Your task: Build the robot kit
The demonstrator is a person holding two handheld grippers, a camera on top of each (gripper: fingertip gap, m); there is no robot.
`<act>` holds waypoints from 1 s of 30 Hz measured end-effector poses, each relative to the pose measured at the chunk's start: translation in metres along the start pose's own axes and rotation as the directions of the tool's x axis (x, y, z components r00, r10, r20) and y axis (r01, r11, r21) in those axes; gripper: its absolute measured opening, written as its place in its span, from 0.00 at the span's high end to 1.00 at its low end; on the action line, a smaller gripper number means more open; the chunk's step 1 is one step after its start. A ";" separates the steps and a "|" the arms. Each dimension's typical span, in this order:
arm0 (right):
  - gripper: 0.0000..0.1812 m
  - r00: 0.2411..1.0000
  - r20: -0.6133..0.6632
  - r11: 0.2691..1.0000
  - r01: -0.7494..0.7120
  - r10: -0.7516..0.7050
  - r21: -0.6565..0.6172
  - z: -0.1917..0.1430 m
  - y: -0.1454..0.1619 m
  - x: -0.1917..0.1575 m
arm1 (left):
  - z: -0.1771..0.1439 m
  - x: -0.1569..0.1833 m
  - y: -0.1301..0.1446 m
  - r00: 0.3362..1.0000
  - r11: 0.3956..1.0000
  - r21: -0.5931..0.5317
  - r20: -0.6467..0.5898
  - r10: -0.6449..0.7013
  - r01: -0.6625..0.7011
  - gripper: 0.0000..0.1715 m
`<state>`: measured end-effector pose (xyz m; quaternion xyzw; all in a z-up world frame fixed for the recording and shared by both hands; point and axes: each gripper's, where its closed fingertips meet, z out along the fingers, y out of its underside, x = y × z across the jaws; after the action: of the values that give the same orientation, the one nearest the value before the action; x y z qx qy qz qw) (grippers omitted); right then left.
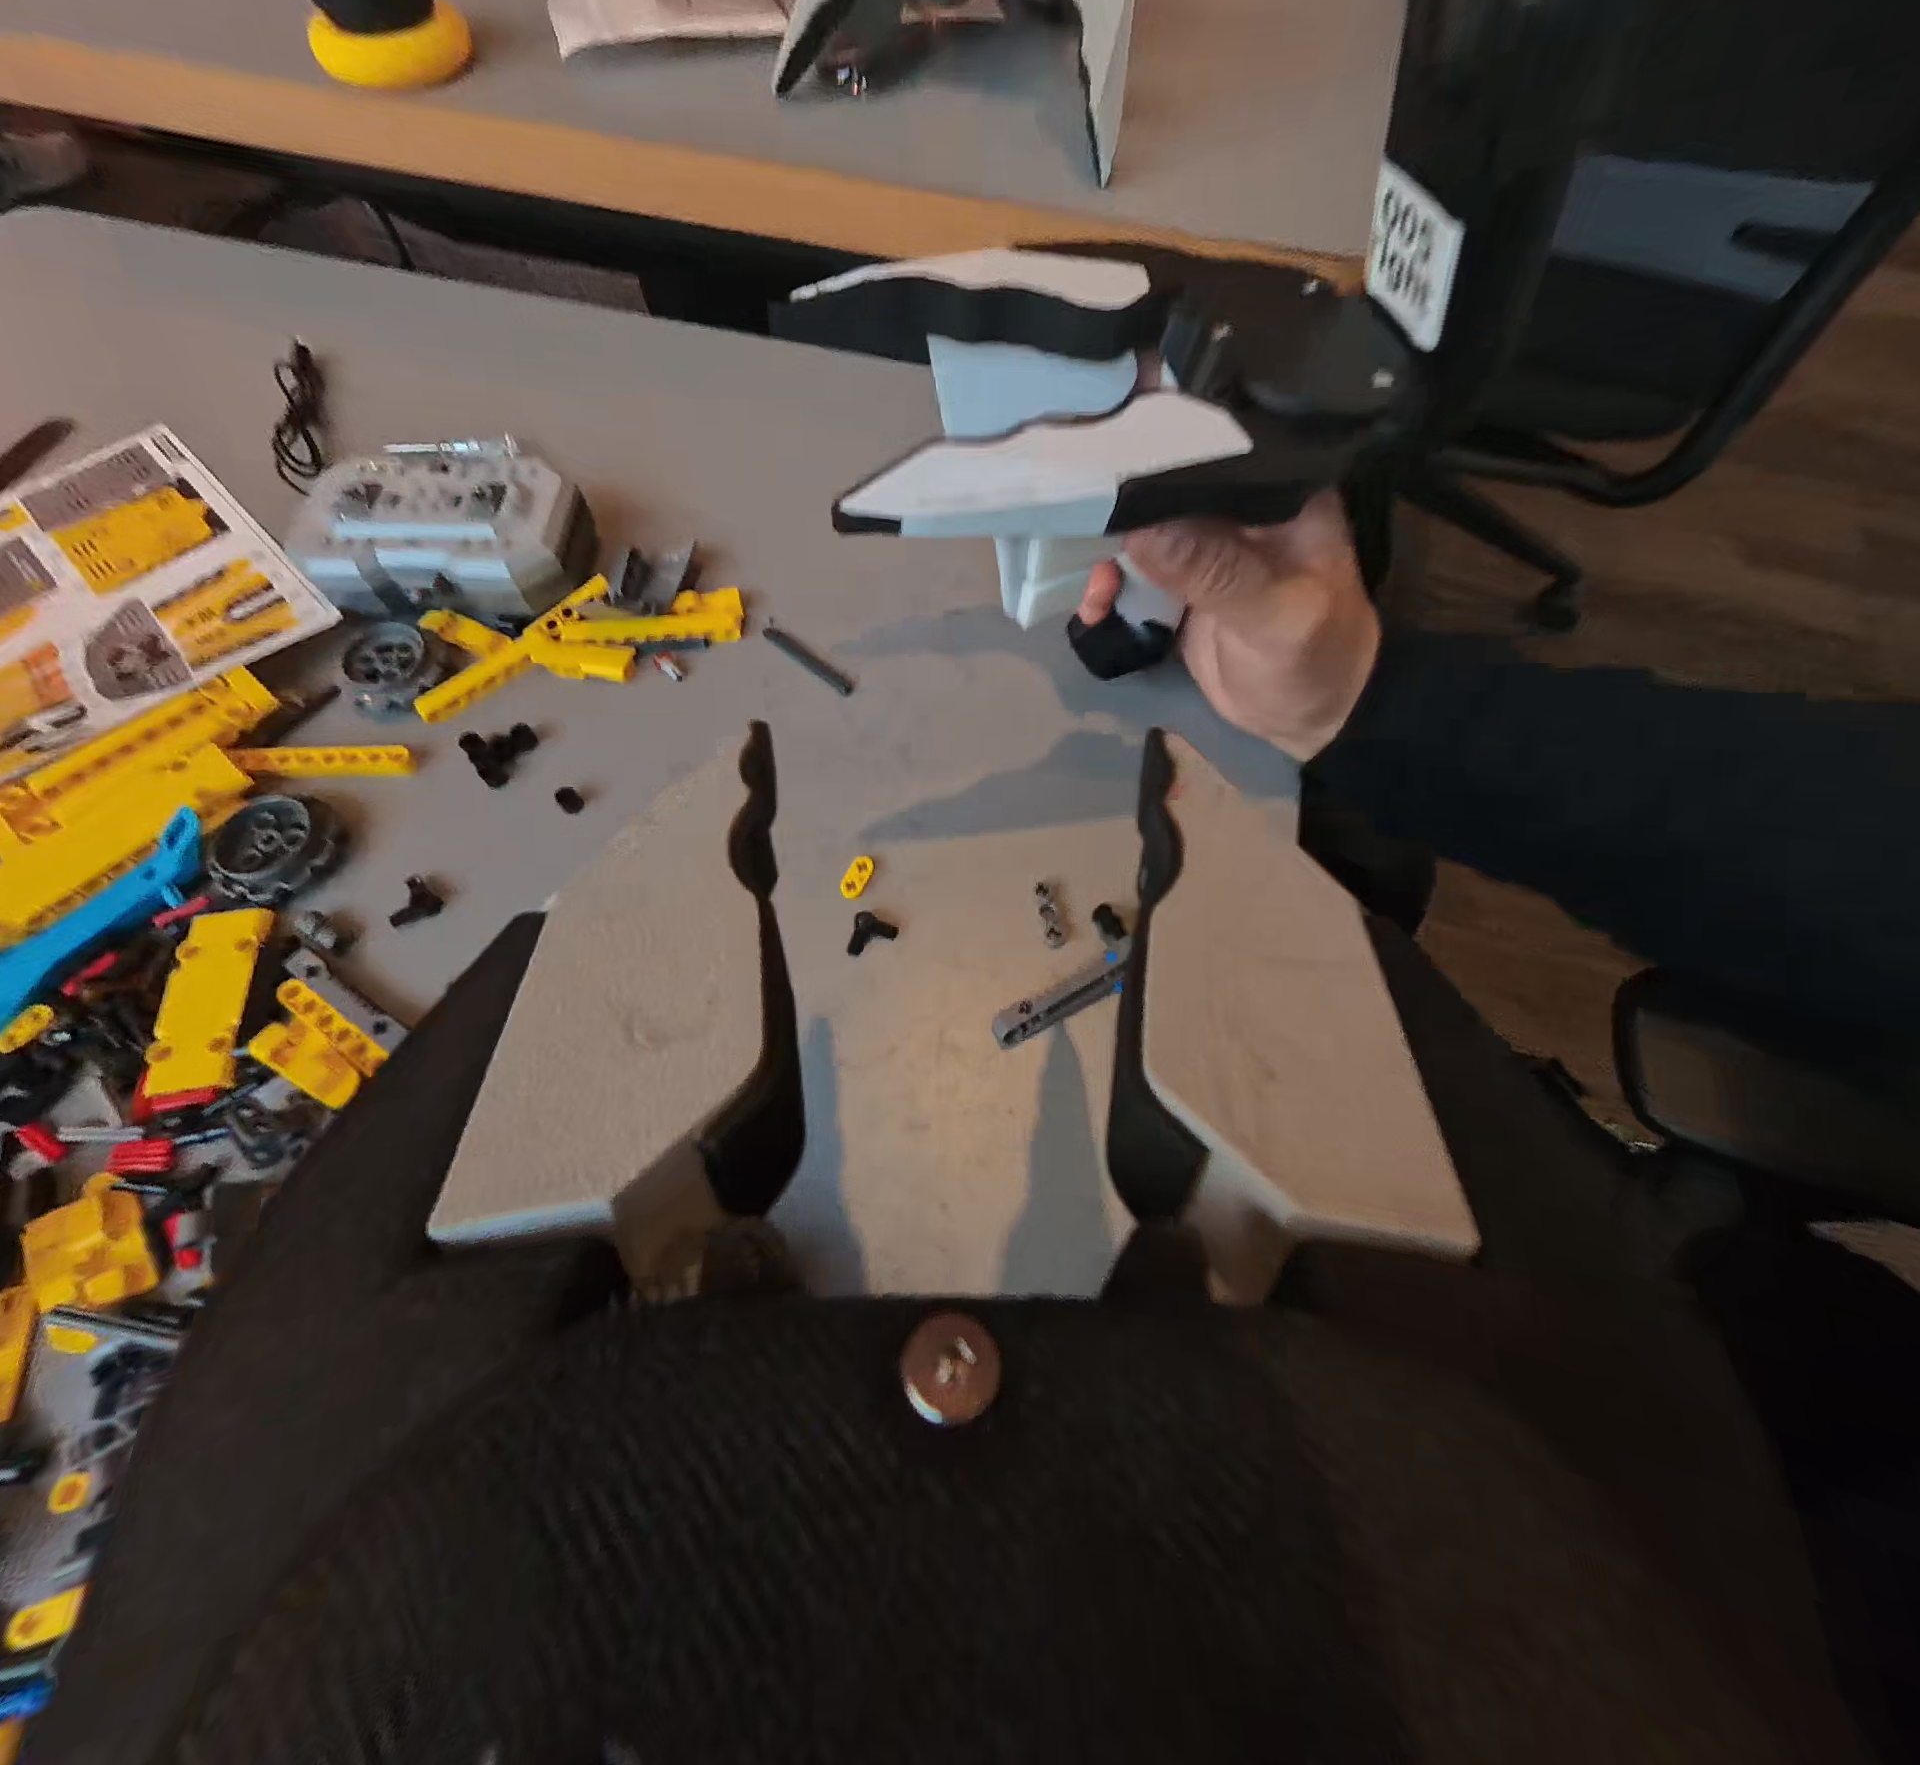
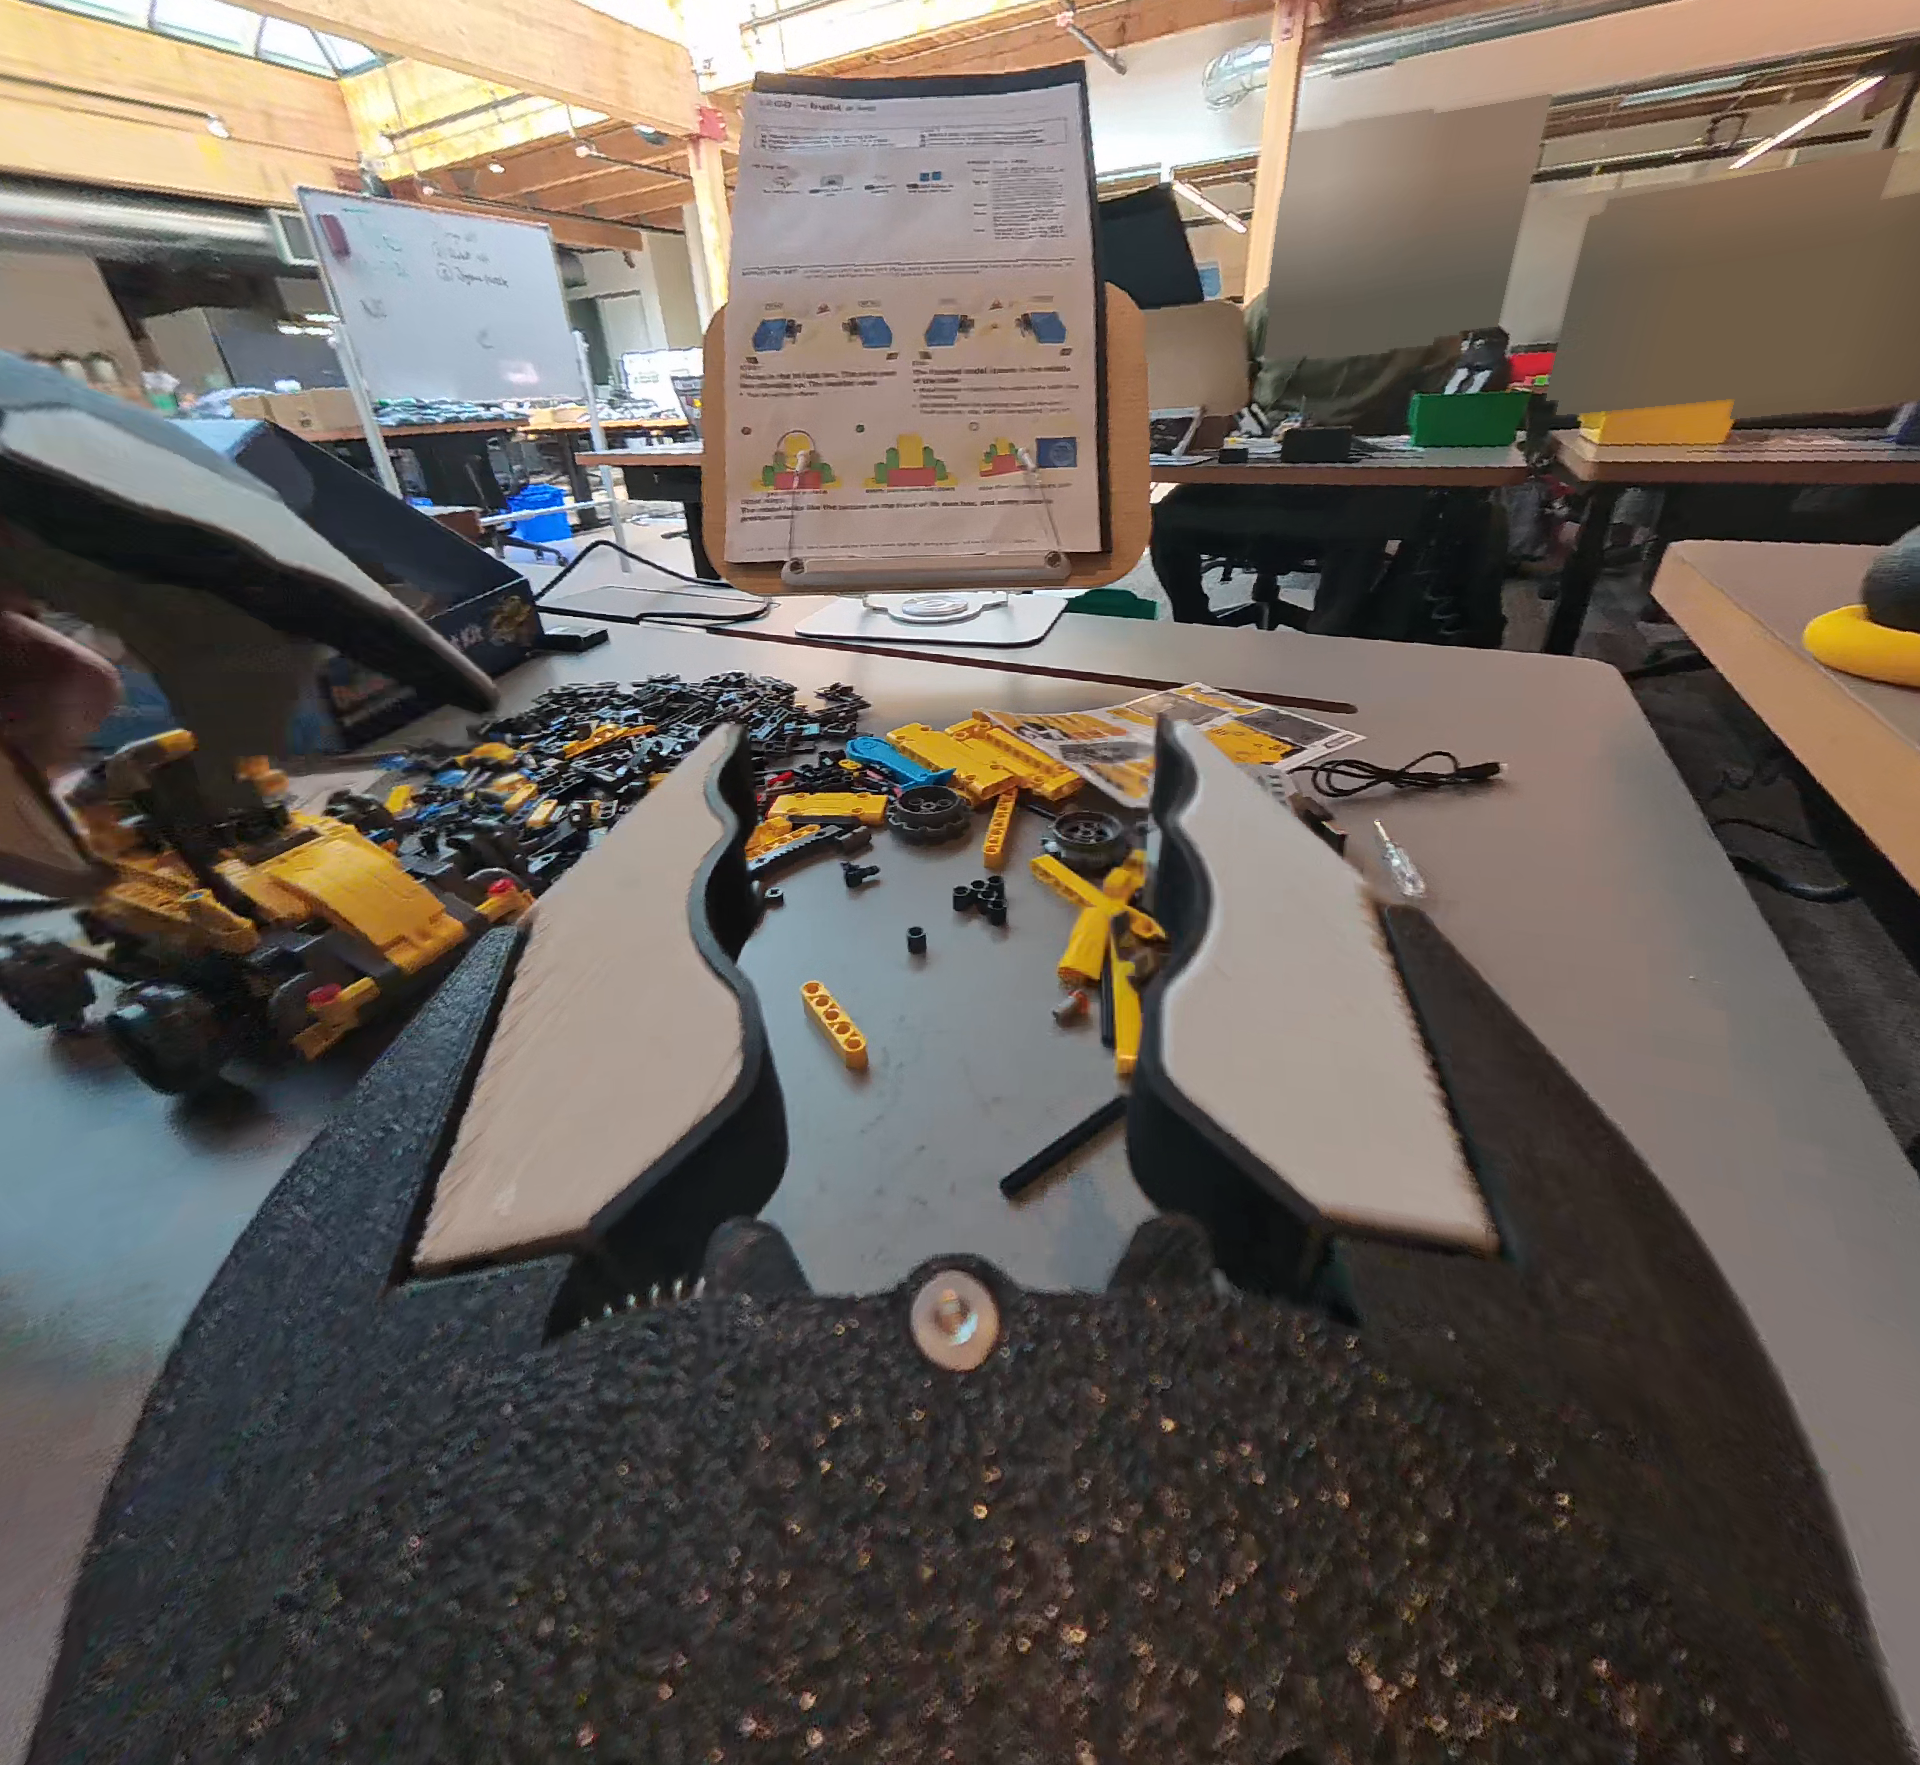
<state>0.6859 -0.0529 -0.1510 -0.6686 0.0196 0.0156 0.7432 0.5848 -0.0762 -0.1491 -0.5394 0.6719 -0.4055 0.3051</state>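
My left gripper [image 1: 951, 759] hangs spread and empty over the table [image 1: 623, 406], a yellow link [image 1: 856, 875] just beyond its tips. My right gripper [image 2: 951, 749], also spread and empty, hovers above a yellow beam [image 2: 834, 1024] near that link's pile [image 2: 665, 728].

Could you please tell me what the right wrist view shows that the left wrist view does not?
Only the right wrist view shows the printed sheet on a stand, a whiteboard and a part-built yellow vehicle. Only the left wrist view shows a hand holding the right tongs, and a grey motor block. Both show open, empty tongs over the grey table strewn with yellow beams.
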 end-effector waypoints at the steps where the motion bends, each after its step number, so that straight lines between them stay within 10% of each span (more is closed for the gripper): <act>1: 0.56 1.000 -0.015 1.000 -0.001 0.001 0.006 0.000 -0.001 0.003 | -0.006 0.001 -0.012 1.000 1.000 0.009 -0.004 0.009 -0.009 0.60; 8: 0.53 0.999 -0.038 0.998 -0.028 0.025 -0.064 0.008 0.014 0.009 | -0.048 -0.019 -0.075 0.991 0.994 0.035 0.090 0.102 -0.106 0.53; 18: 0.53 0.994 -0.103 0.994 -0.049 0.039 -0.095 0.009 0.021 0.021 | -0.052 -0.098 -0.048 0.977 0.990 -0.101 0.181 0.116 -0.099 0.54; 30: 0.53 0.989 -0.126 0.995 -0.083 0.074 -0.064 0.004 0.017 0.029 | -0.058 -0.091 -0.054 0.975 0.987 -0.079 0.164 0.149 -0.137 0.55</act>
<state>0.7143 -0.0476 -0.1690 -0.6923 0.0914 0.0040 0.7158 0.5825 0.0200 -0.0757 -0.5322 0.6939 -0.3121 0.3711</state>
